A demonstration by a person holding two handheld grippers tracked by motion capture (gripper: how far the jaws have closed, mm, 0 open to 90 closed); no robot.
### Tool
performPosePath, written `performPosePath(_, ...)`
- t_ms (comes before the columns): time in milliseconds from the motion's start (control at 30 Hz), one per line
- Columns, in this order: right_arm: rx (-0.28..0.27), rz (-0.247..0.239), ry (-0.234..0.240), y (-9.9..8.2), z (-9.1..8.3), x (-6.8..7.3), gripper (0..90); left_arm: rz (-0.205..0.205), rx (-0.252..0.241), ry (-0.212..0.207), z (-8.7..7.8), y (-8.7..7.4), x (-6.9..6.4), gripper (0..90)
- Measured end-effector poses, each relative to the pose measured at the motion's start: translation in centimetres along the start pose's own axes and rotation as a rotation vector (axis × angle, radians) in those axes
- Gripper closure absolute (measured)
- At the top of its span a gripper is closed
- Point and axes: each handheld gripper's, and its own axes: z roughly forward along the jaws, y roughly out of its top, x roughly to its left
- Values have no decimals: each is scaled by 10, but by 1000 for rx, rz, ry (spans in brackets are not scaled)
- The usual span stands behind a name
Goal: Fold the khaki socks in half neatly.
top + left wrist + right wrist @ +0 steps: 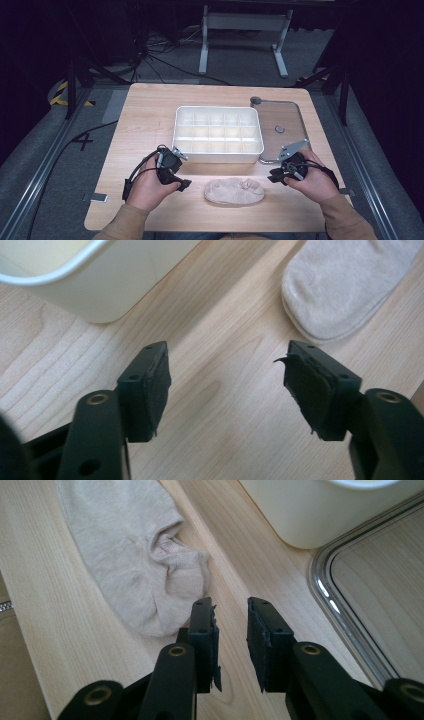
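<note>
Both hands frame the beige sock (234, 191), which lies flat on the table (145, 120) in front of the white divided box (218, 133). Left gripper (227, 375) gapes wide, right gripper (231, 622) stands narrowly parted — neither holds anything. Likely the approach stage; next, pinch the sock's edge. No readable writing.

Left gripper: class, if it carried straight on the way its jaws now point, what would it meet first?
Probably bare table. The left gripper points along a gap, with the white box to one side and the beige sock to the other. Depth is unclear, so either could be brushed.
</note>
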Motion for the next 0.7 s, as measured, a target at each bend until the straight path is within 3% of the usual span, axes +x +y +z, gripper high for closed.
performPosePath(67,-3,6,0,0,1,1,729,-15,-5,-27,-2,2,-3,413)
performPosePath(167,-14,11,18,0,2,2,739,8,3,15,-6,5,-8,468)
performPosePath(433,-7,18,24,1,3,5,742,9,-9,19,-7,5,-9,445)
performPosePath(600,-22,16,39,4,1,12,764,20,-13,-18,-7,9,-17,429)
performPosePath(700,-25,2,44,6,1,15,792,19,-29,-6,-8,10,-20,435)
